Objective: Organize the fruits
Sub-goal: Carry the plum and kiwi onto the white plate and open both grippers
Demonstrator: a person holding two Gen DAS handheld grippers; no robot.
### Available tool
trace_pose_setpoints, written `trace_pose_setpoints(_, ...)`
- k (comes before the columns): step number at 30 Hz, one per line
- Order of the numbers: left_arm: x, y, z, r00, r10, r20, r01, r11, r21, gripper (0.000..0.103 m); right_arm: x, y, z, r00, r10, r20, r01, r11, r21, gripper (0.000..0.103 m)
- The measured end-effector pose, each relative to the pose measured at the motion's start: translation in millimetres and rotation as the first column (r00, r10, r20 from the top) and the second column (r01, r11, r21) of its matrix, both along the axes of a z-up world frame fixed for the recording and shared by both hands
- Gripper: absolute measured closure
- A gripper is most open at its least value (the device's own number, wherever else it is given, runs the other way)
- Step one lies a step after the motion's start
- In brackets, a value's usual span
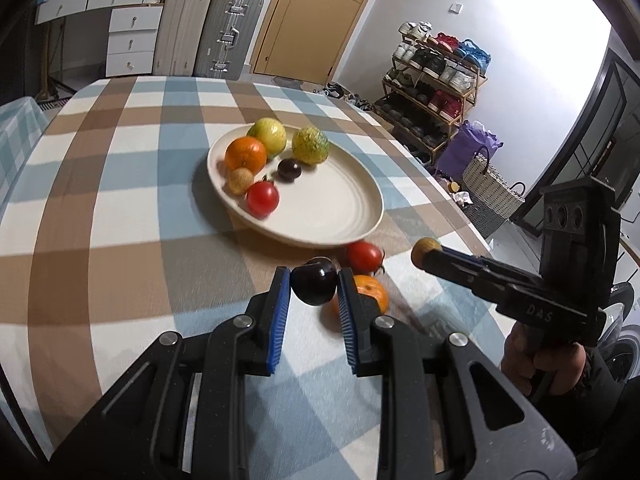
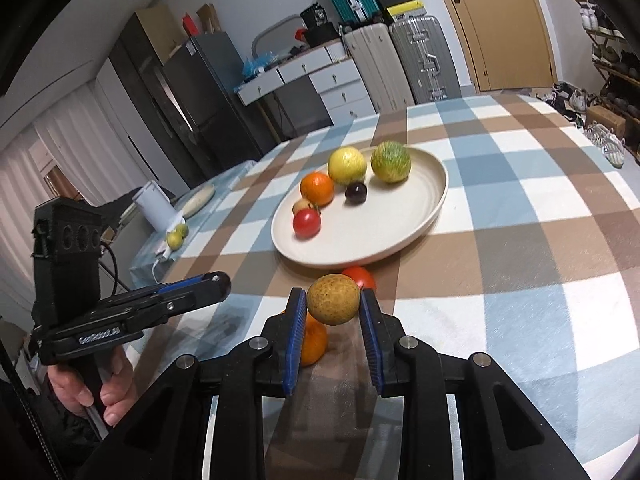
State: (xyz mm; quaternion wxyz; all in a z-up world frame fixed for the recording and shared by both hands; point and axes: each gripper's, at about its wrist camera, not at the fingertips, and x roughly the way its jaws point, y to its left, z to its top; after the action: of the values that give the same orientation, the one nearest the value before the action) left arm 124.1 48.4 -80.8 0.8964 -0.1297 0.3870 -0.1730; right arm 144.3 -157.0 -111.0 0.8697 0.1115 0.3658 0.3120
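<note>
**Two fruits in the air, plate waiting**

My left gripper (image 1: 313, 286) holds a dark purple round plum (image 1: 314, 286) between narrowly parted jaws; my right gripper (image 2: 333, 300) pinches a small tan speckled longan-like fruit (image 2: 333, 299) the same way. Both hang over the checked worktop (image 1: 120, 184), near the cream round plate (image 1: 344, 216) of sorted fruit. Round skins may slip the blue pads and roll off. Gripper bodies read "DAS" and "GenRobot.AI".
</note>
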Motion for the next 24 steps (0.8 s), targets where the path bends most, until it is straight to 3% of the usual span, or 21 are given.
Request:
trace_pose_setpoints(10, 47.4, -23.0, 21.3, 0.999, -0.028, 0.038, 0.027, 0.999, 0.040, 0.082, 22.6, -10.2, 4.3, 1.000, 0.009, 0.019, -0.009, 1.000, 0.020, 0.075)
trace_pose_setpoints(24, 134.4, -43.1, 22.7, 0.999, -0.046, 0.002, 0.046, 0.997, 0.067, 0.082, 90.3, -2.1, 21.4, 0.997, 0.039, 0.061, -0.040, 0.999, 0.007, 0.075)
